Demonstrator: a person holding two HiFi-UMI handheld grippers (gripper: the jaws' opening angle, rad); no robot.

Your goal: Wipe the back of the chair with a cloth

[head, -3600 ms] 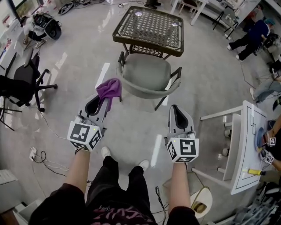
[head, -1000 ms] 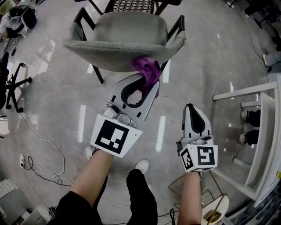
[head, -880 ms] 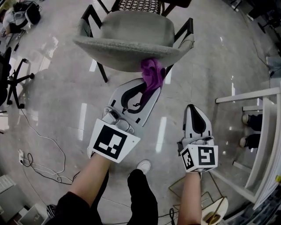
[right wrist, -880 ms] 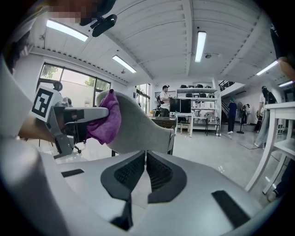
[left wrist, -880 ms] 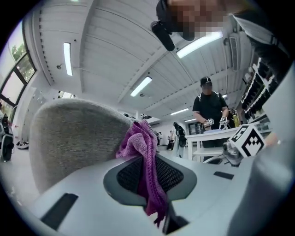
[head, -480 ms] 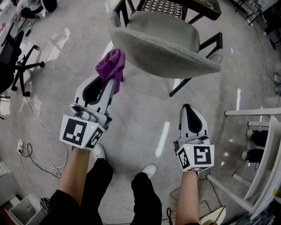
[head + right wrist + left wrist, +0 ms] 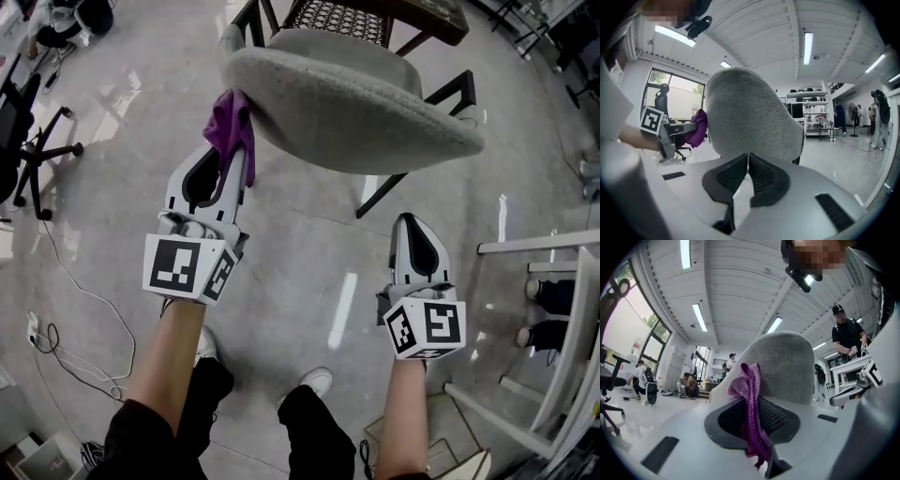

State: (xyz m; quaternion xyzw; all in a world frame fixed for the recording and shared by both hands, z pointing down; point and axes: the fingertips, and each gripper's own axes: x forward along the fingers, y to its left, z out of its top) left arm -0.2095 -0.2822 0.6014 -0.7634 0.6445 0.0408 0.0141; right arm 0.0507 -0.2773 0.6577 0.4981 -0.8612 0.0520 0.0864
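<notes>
At the left end of the chair back [image 7: 356, 103], pressing a purple cloth [image 7: 231, 120] against the grey upholstery with the left gripper [image 7: 239, 157]. Clamping the cloth between the left jaws, closed tight on its folds. Leaving one bunch standing above the jaw tips, touching the edge of the chair back, and a tail trailing back down between the jaws.

Holding the right gripper [image 7: 413, 222] lower and well apart from the chair, over bare floor [image 7: 300, 234], below the right end of the chair back. Showing the right jaws drawn together, ribbed pads meeting, gripping nothing. Pointing both grippers at the rear face of the chair back, as both gripper views confirm.

Standing behind the chair, one white shoe [image 7: 314, 382] planted on the floor between the two arms.

Noting a wicker table [image 7: 349, 14] just beyond the chair at the top edge of the head view, a black office chair [image 7: 28, 122] at its left edge, and a white table [image 7: 562, 309] at its right edge. Noting loose cables [image 7: 56, 347] lying on the floor at lower left.
</notes>
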